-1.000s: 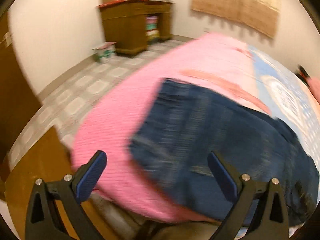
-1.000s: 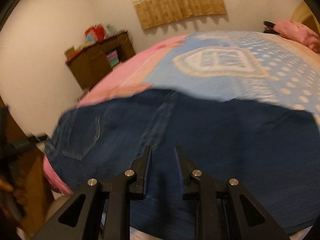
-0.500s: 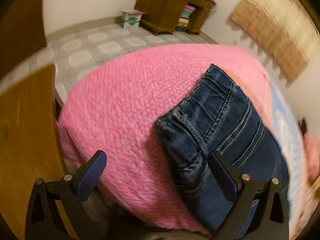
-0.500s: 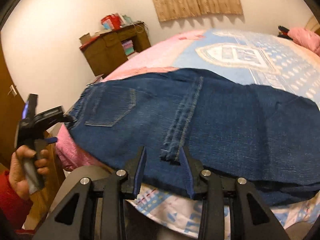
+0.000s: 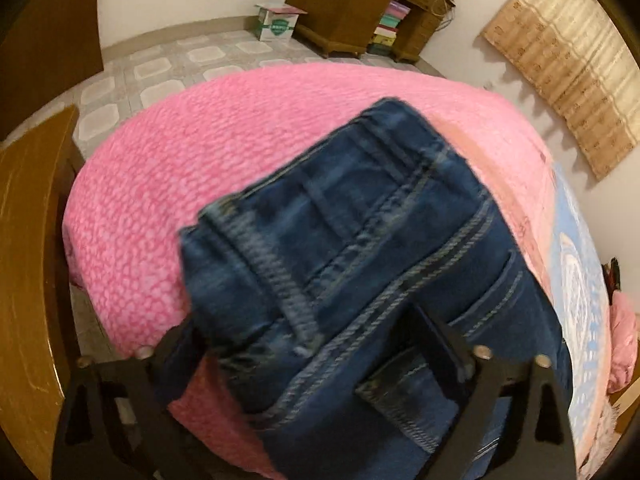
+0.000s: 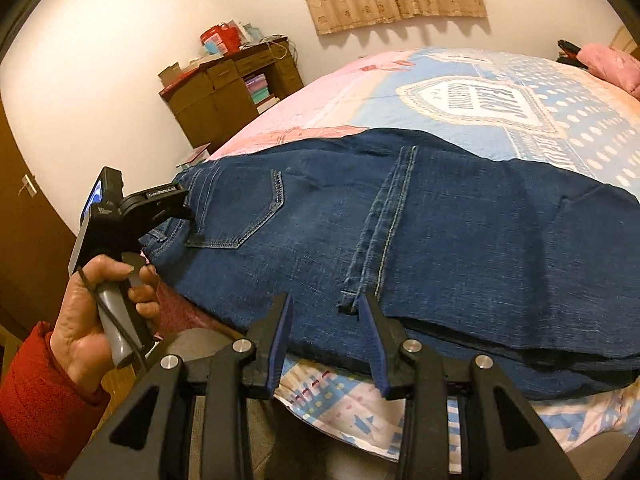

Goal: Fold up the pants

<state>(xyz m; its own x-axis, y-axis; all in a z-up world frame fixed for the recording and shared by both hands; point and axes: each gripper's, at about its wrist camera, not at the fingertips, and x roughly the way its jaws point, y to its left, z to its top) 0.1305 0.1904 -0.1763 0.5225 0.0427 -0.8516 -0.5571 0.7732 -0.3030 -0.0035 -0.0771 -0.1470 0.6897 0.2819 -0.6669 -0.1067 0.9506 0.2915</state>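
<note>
Dark blue jeans (image 6: 420, 240) lie folded lengthwise across the near edge of the bed, waistband to the left. My left gripper (image 5: 312, 352) is open, its jaws set wide on either side of the waistband corner (image 5: 320, 248), which lies between them and hides the fingertips. In the right wrist view the left gripper (image 6: 160, 208) is at the waistband end, held by a hand in a red sleeve. My right gripper (image 6: 326, 336) is open and empty, its fingers either side of the seam end (image 6: 352, 300) at the jeans' near edge.
The bed has a pink blanket (image 5: 220, 152) at the left end and a blue and pink patterned cover (image 6: 500, 96). A wooden footboard (image 5: 28, 260) is at the left. A brown desk (image 6: 228, 88), a box (image 5: 278, 24) on the tiled floor and a pink pillow (image 6: 608, 60) lie beyond.
My left gripper moved forward over the waistband corner, which now lies between its jaws. My right gripper opened a little wider and drew back to the jeans' near edge.
</note>
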